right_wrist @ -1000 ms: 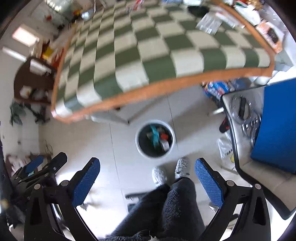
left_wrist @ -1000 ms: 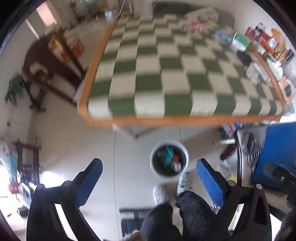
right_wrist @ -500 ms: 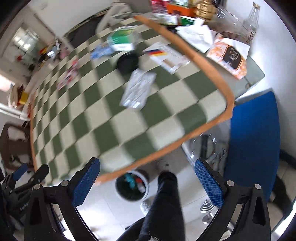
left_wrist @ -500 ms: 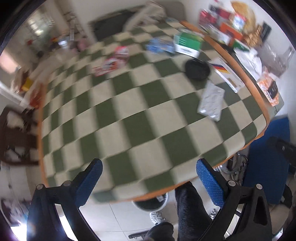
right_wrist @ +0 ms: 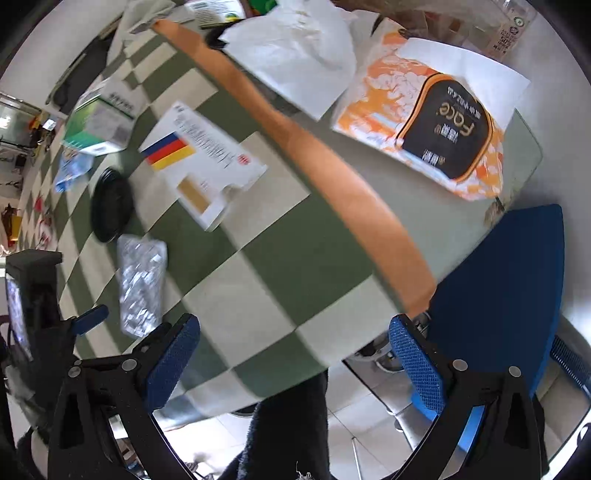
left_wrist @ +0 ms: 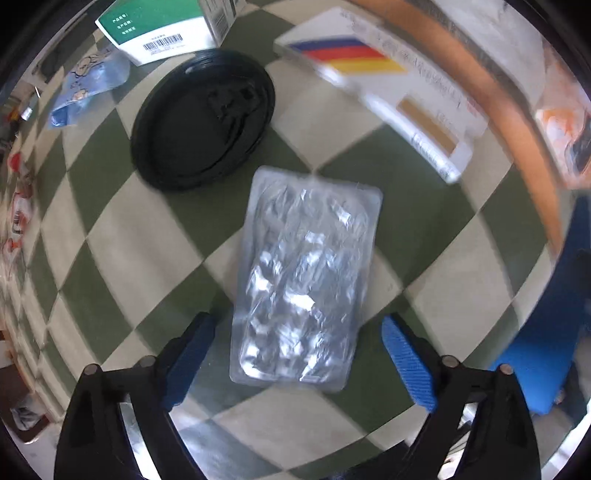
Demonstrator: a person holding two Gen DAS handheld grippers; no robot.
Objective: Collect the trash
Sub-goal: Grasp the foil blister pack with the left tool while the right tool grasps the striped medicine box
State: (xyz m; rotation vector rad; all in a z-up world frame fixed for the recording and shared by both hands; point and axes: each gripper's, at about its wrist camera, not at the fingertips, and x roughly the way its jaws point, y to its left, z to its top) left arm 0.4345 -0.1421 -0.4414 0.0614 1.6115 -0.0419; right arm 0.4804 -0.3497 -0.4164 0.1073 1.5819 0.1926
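A silver foil blister pack (left_wrist: 303,280) lies flat on the green-and-white checked tablecloth (left_wrist: 125,243). My left gripper (left_wrist: 299,354) is open, its blue pads on either side of the pack's near end, just above it. The pack also shows in the right wrist view (right_wrist: 142,280), with the left gripper (right_wrist: 44,314) beside it. My right gripper (right_wrist: 291,362) is open and empty, over the table's near corner.
A black round lid (left_wrist: 203,118), a white box with a striped flag (left_wrist: 376,92), a green-and-white box (left_wrist: 162,29) and a blue wrapper (left_wrist: 88,88) lie beyond the pack. An orange packet (right_wrist: 436,122) and white paper (right_wrist: 295,51) lie past the orange table border (right_wrist: 332,177). A blue chair (right_wrist: 506,288) stands at the right.
Both grippers swung up from the floor bin to the tabletop. The left gripper moved in close over the blister pack, which now lies between its open fingers.
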